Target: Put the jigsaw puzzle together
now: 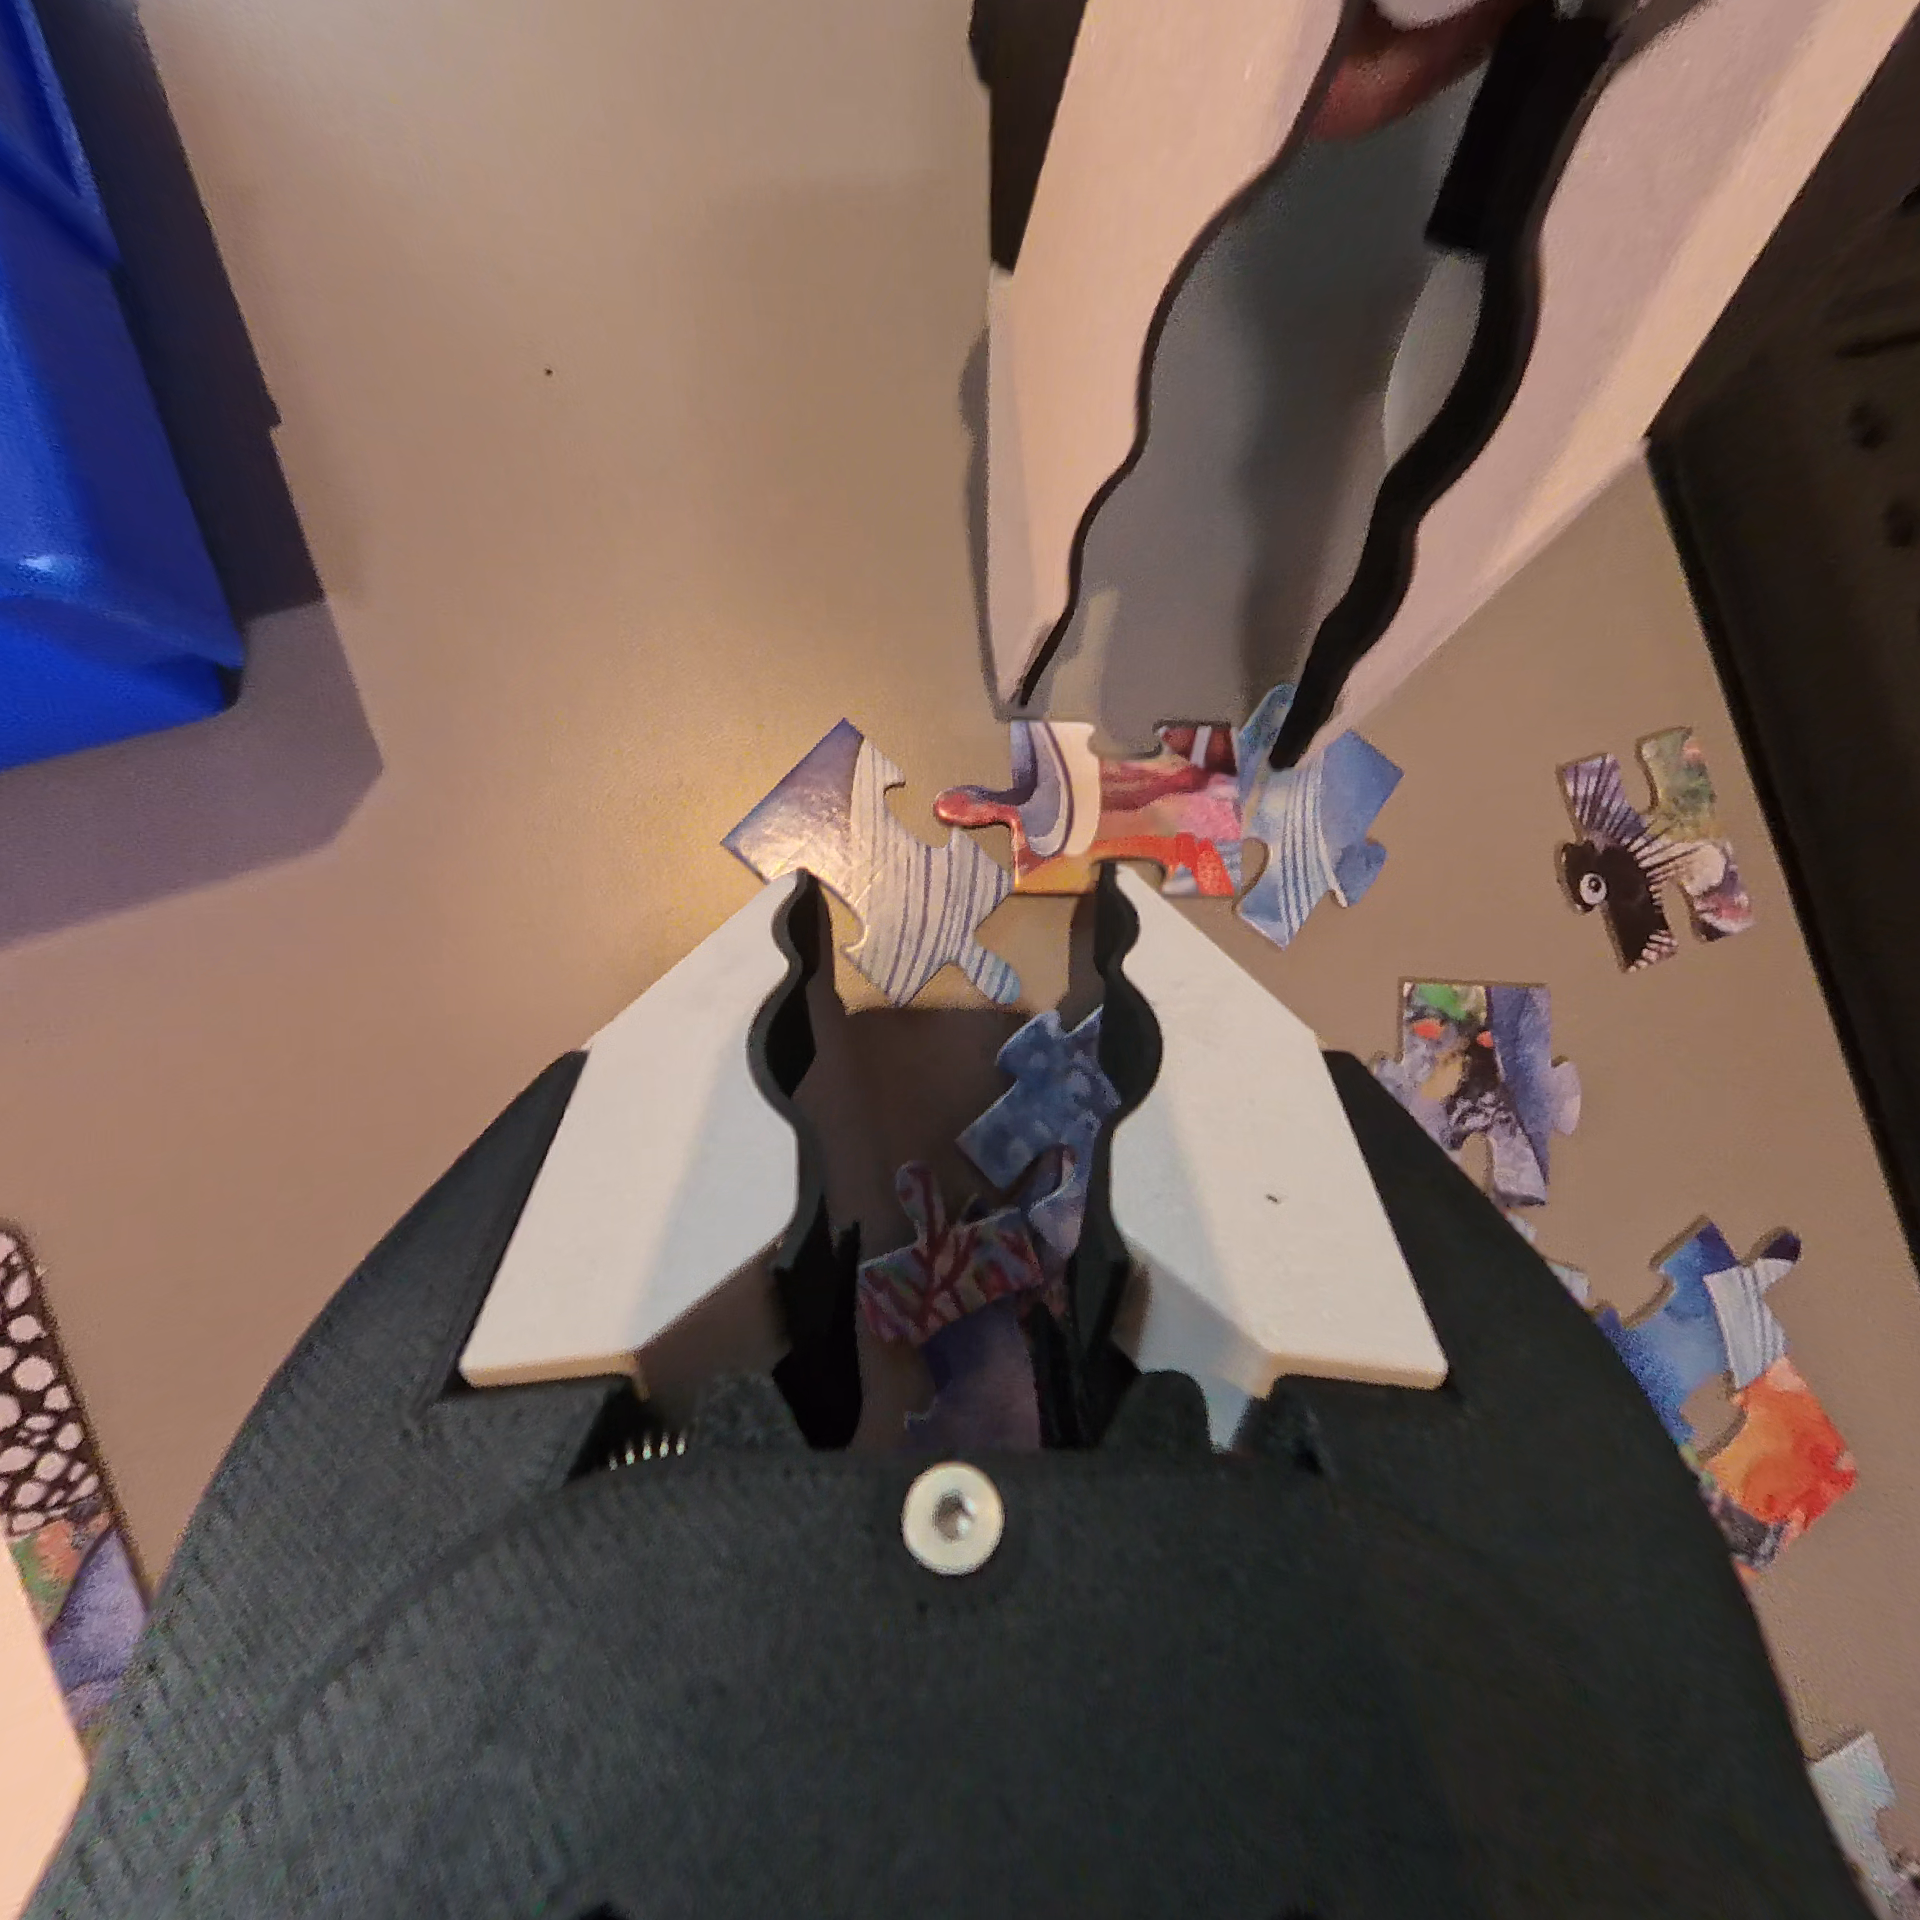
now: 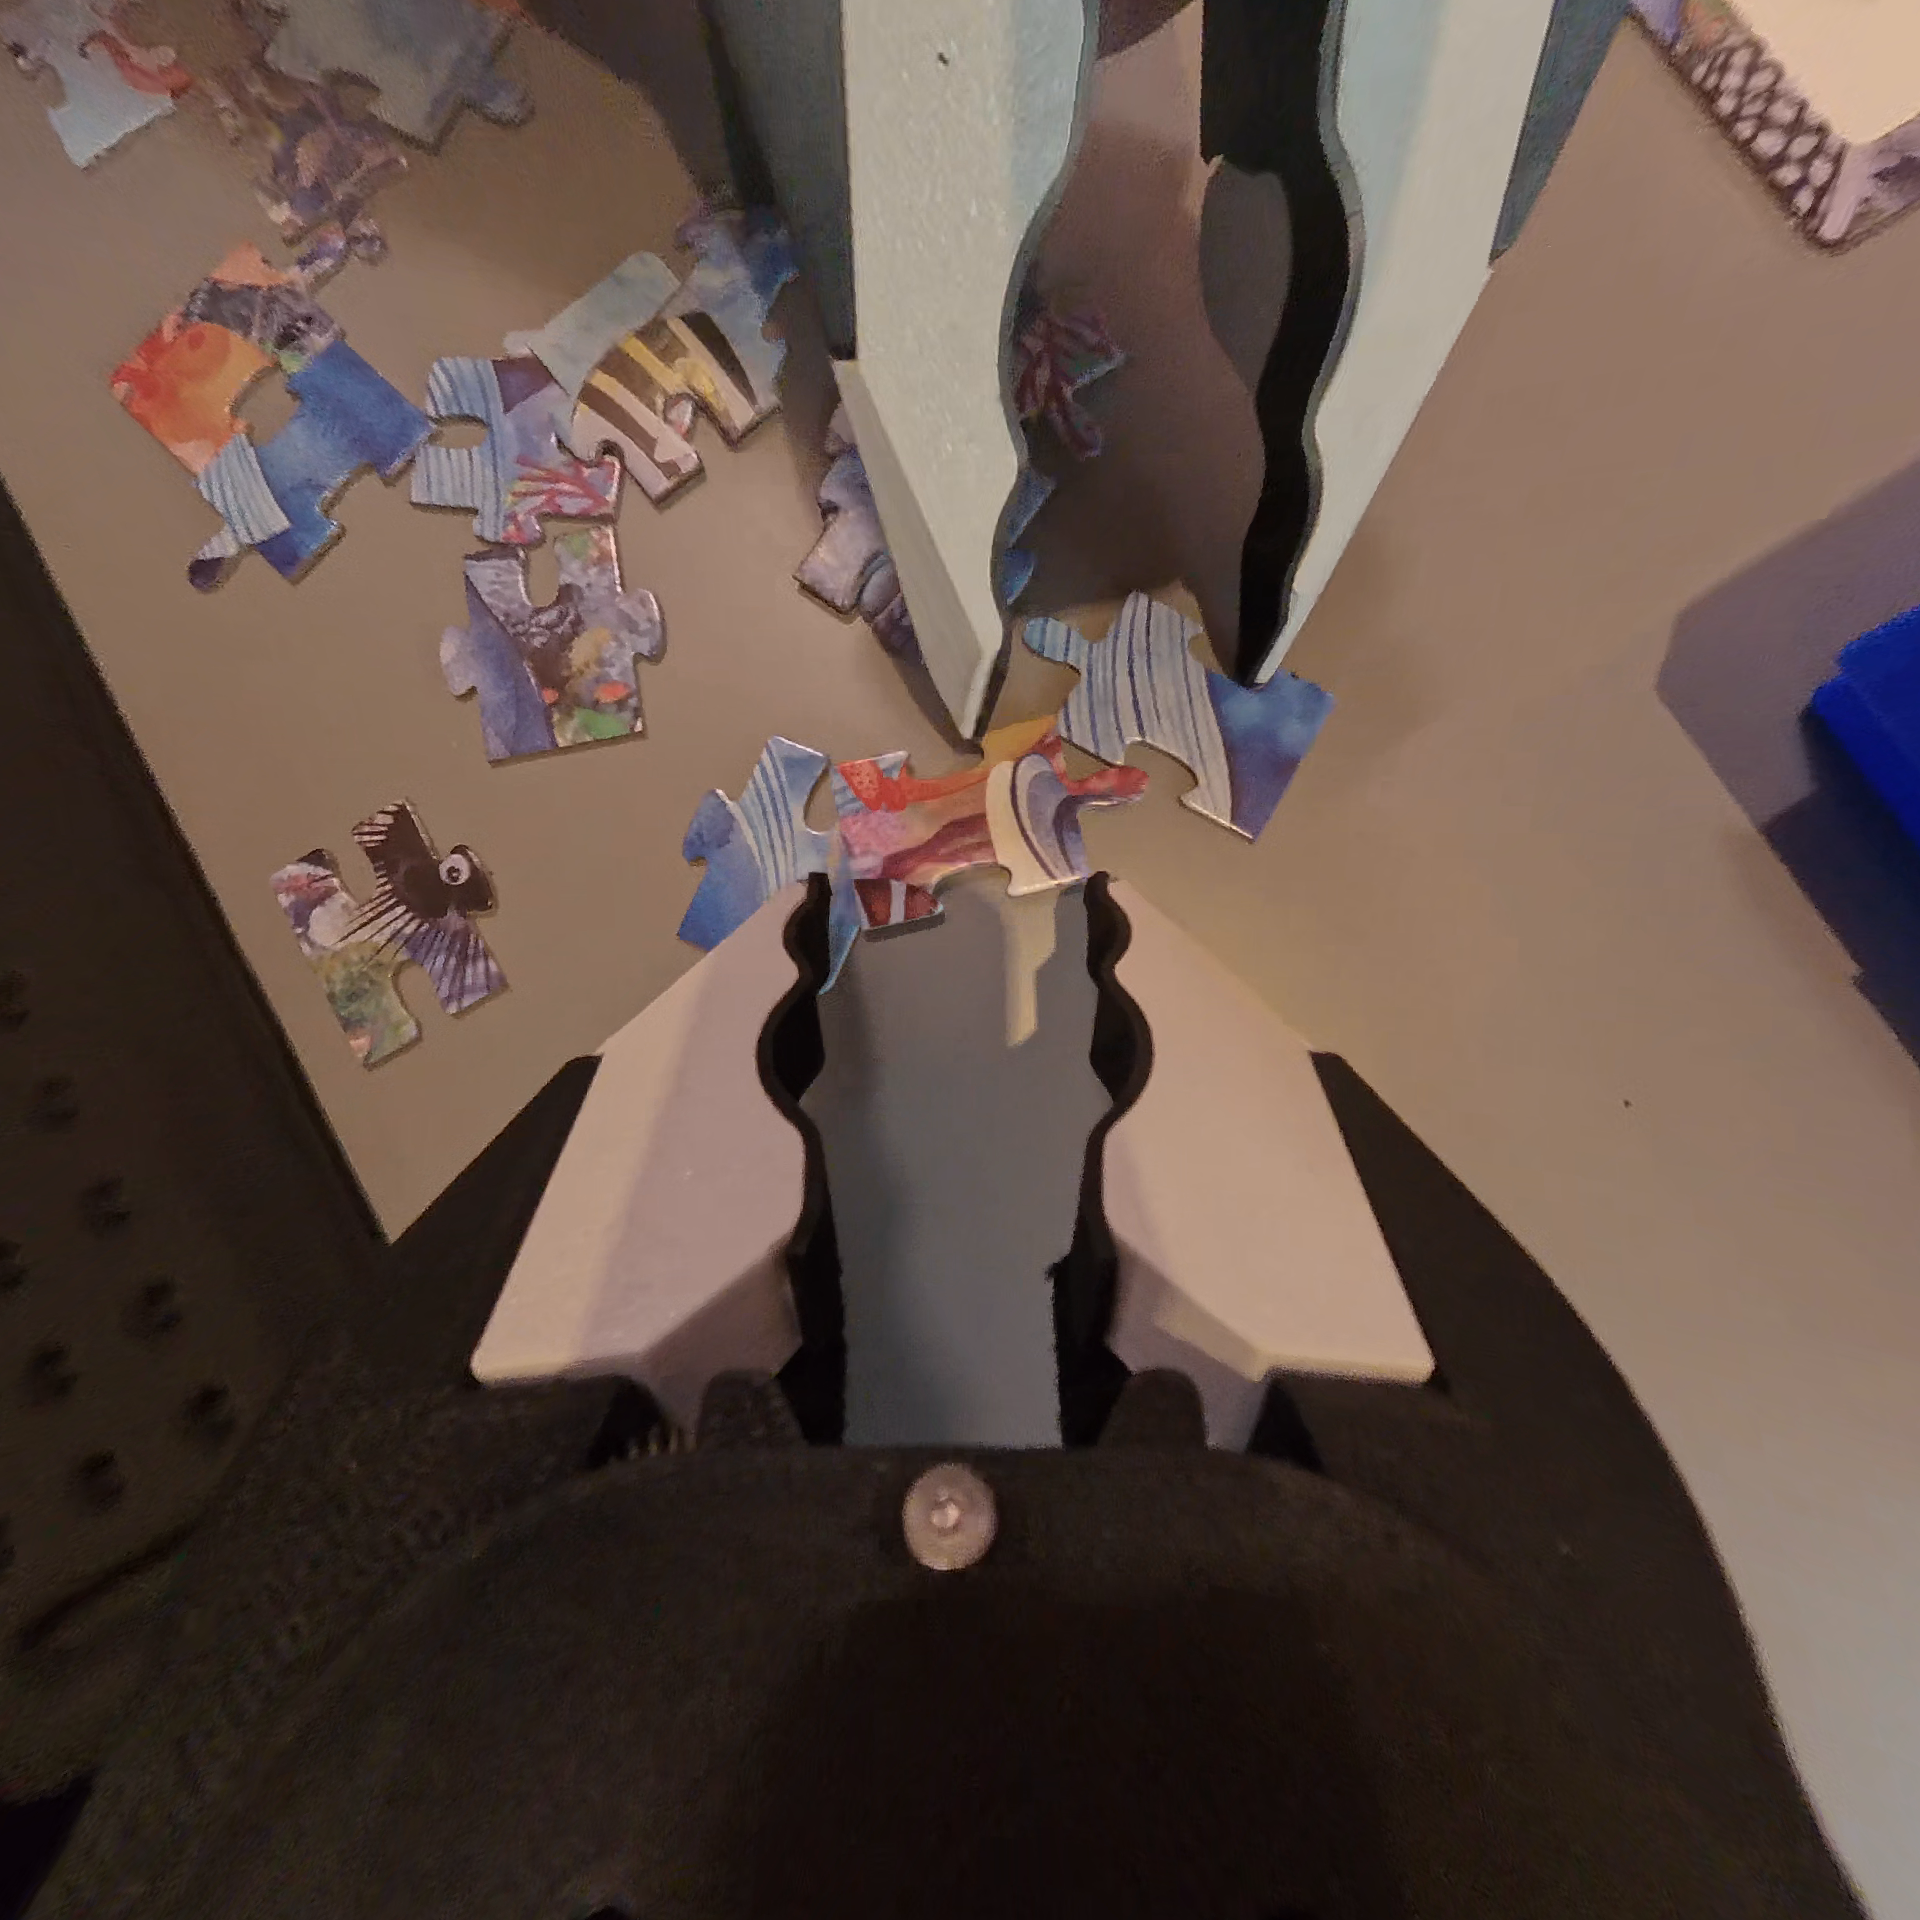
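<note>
Three puzzle pieces lie together on the tan table. A red-orange middle piece (image 1: 1132, 821) (image 2: 935, 821) is joined to a blue striped piece (image 1: 1320, 831) (image 2: 753, 842). A white-and-blue striped piece (image 1: 904, 894) (image 2: 1164, 717) lies tilted beside the middle piece, close to it but not locked in. My left gripper (image 1: 956, 894) (image 2: 1117, 701) is open and empty, its tips down at this striped piece. My right gripper (image 2: 956, 894) (image 1: 1158, 717) is open and empty, its tips down at the joined pair from the opposite side.
Loose pieces lie to one side: a black fish piece (image 1: 1652, 852) (image 2: 395, 925), a blue-orange joined group (image 1: 1725, 1392) (image 2: 260, 416) and others. More pieces (image 1: 1039, 1122) lie under my left gripper. A blue box (image 1: 94, 416) (image 2: 1870, 707), a black perforated board (image 1: 1818, 520) and a puzzle section (image 2: 1766, 135) border the area. From the right gripper's tips to the black fish piece (image 1: 1652, 852) is close to 9 centimeters.
</note>
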`<state>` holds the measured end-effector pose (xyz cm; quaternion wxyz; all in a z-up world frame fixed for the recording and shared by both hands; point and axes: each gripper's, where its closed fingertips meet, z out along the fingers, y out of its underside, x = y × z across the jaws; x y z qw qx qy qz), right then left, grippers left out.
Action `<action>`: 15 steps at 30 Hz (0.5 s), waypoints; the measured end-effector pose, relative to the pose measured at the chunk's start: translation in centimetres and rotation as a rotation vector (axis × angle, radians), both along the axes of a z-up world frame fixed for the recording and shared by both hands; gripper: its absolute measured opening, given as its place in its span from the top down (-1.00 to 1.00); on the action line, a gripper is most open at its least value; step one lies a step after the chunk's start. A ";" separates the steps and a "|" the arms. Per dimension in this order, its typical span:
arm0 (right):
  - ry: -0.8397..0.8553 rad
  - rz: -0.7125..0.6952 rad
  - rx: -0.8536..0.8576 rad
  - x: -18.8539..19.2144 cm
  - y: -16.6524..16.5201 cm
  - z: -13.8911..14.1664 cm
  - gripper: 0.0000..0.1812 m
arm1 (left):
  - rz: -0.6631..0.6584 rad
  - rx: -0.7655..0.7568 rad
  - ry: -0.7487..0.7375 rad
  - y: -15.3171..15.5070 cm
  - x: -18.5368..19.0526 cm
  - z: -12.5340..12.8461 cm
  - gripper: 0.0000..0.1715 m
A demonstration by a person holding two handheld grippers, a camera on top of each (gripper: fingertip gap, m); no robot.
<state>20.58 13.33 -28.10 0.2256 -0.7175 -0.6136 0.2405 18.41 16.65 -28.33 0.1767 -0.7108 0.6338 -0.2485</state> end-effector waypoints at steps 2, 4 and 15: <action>0.045 0.008 -0.004 0.0 -0.5 0.8 0.53 | -0.002 0.004 0.001 0.1 -0.5 0.2 0.39; 0.071 0.047 -0.017 -0.3 -1.5 1.2 0.53 | 0.009 0.018 0.005 0.3 -1.2 0.3 0.44; -0.033 0.038 0.003 1.4 -0.7 -0.6 1.00 | 0.017 0.173 0.092 3.1 -1.8 -0.3 0.50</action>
